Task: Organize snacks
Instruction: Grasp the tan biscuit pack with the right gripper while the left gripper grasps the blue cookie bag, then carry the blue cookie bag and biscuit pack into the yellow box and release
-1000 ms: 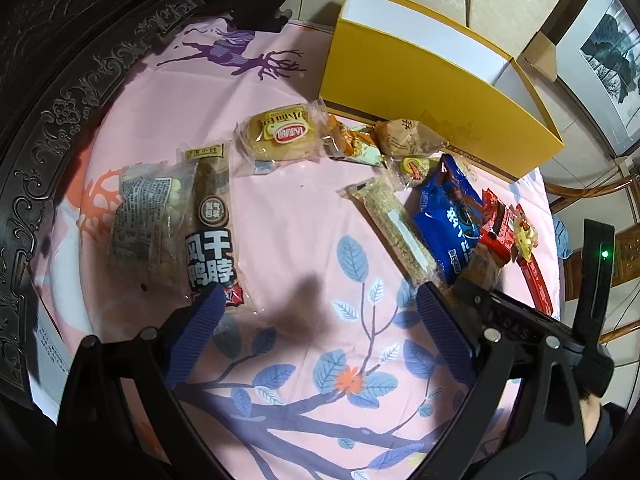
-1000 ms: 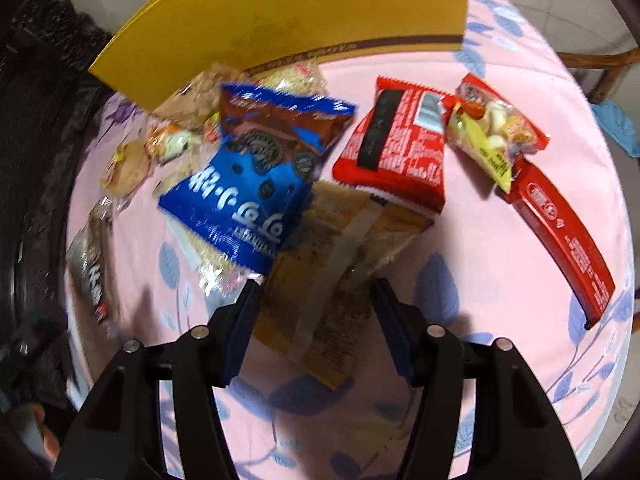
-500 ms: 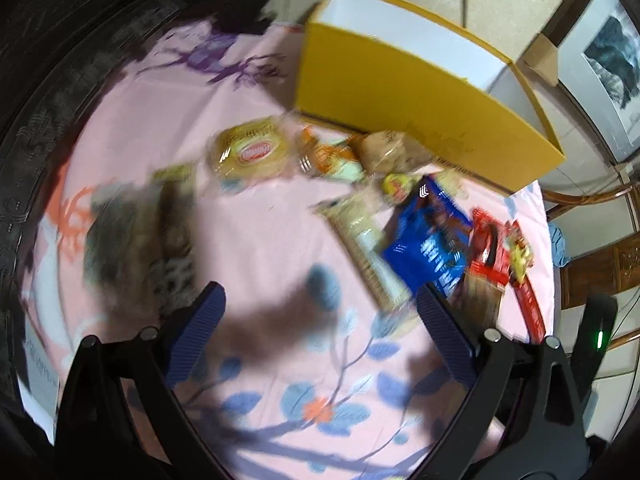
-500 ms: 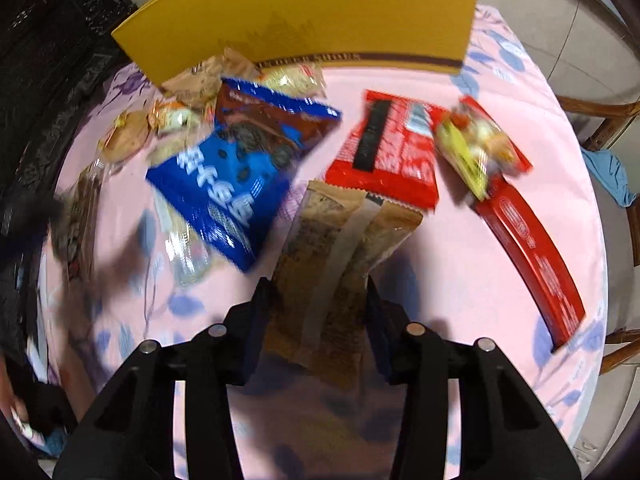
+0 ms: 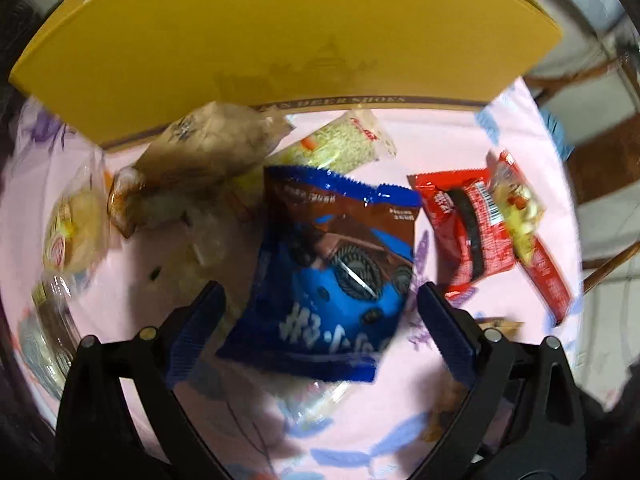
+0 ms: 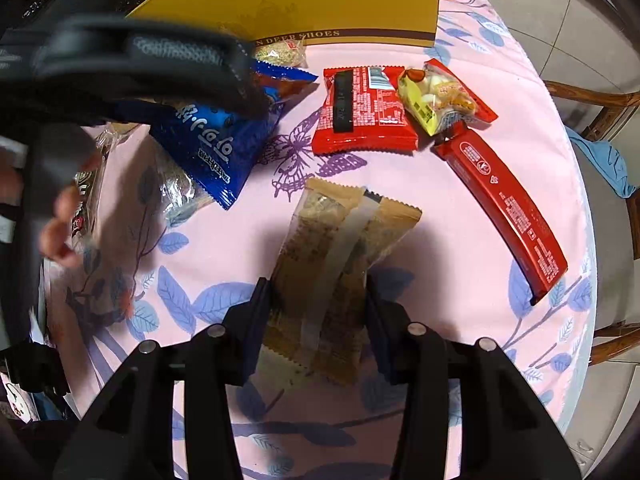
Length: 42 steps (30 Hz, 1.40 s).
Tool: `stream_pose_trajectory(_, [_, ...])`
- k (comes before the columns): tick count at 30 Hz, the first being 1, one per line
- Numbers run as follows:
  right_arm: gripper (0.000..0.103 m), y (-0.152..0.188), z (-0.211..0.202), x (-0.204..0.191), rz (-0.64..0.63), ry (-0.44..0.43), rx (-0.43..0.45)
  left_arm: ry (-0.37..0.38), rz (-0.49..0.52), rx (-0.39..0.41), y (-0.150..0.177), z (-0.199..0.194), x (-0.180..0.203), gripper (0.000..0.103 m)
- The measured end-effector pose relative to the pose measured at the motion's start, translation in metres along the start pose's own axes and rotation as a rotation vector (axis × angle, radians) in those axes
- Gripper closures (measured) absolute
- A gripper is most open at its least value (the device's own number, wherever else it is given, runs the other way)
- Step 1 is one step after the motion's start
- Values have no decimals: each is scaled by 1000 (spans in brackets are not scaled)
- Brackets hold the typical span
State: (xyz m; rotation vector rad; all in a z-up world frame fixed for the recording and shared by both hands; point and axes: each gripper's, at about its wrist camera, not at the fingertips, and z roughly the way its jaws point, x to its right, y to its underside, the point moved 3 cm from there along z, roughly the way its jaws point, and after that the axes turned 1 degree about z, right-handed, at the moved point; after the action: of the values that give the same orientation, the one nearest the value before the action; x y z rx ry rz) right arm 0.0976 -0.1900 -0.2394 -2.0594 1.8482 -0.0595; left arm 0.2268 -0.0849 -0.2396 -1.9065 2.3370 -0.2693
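In the left wrist view my left gripper (image 5: 320, 312) points down and stands open astride a blue cookie packet (image 5: 332, 280); its pads are clear of the packet's edges. The right wrist view shows that blue cookie packet (image 6: 216, 144) partly hidden under the left tool's blurred black body (image 6: 140, 64), with a hand (image 6: 60, 220) beside it. My right gripper (image 6: 318, 308) is shut on a tan snack packet (image 6: 332, 248), with pads pressed on both long sides. The yellow box (image 5: 280, 32) stands at the table's far side.
A red packet (image 6: 364, 112), a yellow nut packet (image 6: 436, 100) and a long red bar (image 6: 504, 196) lie to the right. Bun and cereal packets (image 5: 208, 148) crowd against the box. A wooden chair (image 6: 600, 104) stands past the round table's right edge.
My left gripper swung right and down, from over the left packets to over the blue packet. My right gripper narrowed onto the tan packet, which now lies clear of the blue one.
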Motion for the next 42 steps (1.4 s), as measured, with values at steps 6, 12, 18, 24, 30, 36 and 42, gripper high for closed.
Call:
stream_pose_trajectory(6, [51,-5,2,-3,-7,3,4,-86,84,-25,1,21,17,2])
stream_pose_trajectory(12, [46,-5,3,-8,-1,5,16,-40,-8,51,9,20,8,6])
stream_pose_trajectory(18, [46,-13,4,-10,92,33,54,-37,-1,135,32,9,9,23])
stream_pose_trajectory(24, [58,-22,10,-16,6,100,69,-22,20,166,40,5,17,28])
stream_pose_trajectory(30, [59,-22,10,-10,13,67,56,7,14,164,80,-4,6,31])
stream_pose_trajectory(36, [60,-19,8,-8,3,59,50,41,-53,153,108,-14,-15,32])
stream_pose_trajectory(42, [60,-6,1,-9,-7,54,47,51,-135,149,151,-25,-35,32])
